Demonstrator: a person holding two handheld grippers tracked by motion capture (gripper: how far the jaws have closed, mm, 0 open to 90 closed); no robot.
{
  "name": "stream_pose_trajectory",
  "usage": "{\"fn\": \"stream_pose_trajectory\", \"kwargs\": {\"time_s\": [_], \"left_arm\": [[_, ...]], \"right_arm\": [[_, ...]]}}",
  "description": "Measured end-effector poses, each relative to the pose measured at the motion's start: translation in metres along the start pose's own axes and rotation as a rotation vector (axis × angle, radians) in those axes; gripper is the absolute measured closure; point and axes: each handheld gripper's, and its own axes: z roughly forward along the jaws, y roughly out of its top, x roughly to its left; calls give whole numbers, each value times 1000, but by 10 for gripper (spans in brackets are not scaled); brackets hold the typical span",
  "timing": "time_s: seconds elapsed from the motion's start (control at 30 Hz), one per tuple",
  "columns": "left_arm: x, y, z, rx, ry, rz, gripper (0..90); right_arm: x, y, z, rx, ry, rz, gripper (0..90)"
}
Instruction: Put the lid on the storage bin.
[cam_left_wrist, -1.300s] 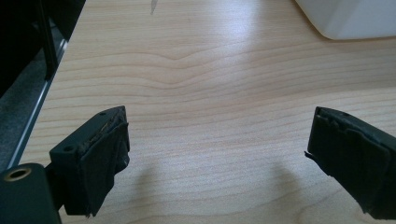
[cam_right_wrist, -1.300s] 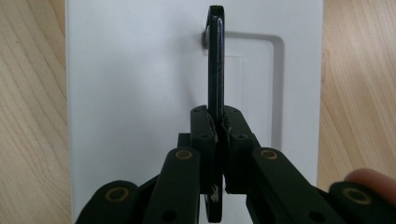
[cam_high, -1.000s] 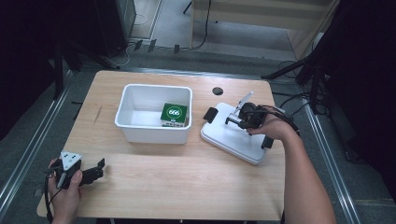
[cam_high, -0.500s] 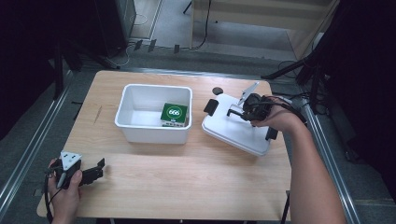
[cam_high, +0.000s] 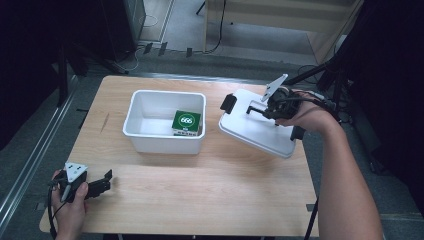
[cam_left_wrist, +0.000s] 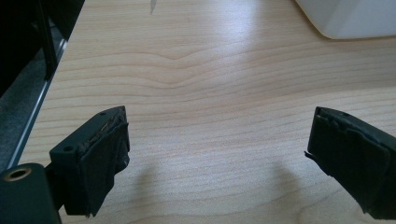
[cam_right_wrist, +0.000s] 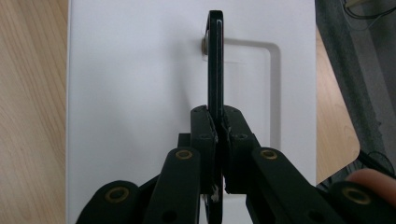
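Between the right gripper's (cam_right_wrist: 218, 135) pinched jaws stood the black handle (cam_right_wrist: 215, 60) of the white lid (cam_high: 257, 127), tilted beside the white bin (cam_high: 165, 125). A level carry leftward seemed best. The left gripper (cam_left_wrist: 219, 158) rested spread, empty, well apart.

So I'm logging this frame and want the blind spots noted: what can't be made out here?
- Underside of the white lid: hidden by its own top face in the high view and the right gripper view.
- Print on the green box in the white bin: too small to read fully, high view.
- Bin contents: cut off by the top edge, left gripper view.
- Lid handle base: covered by the right tool.
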Motion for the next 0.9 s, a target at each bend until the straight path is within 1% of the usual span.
{"fn": "stream_pose_trajectory", "kwargs": {"time_s": [0.2,0.27,0.37,0.4,0.57,0.63,0.77,0.9], "left_arm": [[0,0,0,-1,-2,-4,63],[0,0,0,-1,-1,-4,62],[0,0,0,-1,-2,-1,63],[0,0,0,-1,-2,-1,63],[0,0,0,-2,-4,-3,62],[0,0,0,-2,-4,-3,63],[0,0,0,-1,-5,-2,62],[1,0,0,-4,-10,-6,62]], "right_arm": [[-2,9,-12,-29,-6,-9,859],[-2,12,-14,-27,2,-12,859],[0,19,-16,-21,19,-41,859],[1,21,-17,-19,21,-42,859],[1,31,-24,-33,23,-52,859],[2,36,-26,-37,22,-63,859],[6,47,-27,-41,20,-86,859],[11,57,-24,-55,23,-111,858]]}}
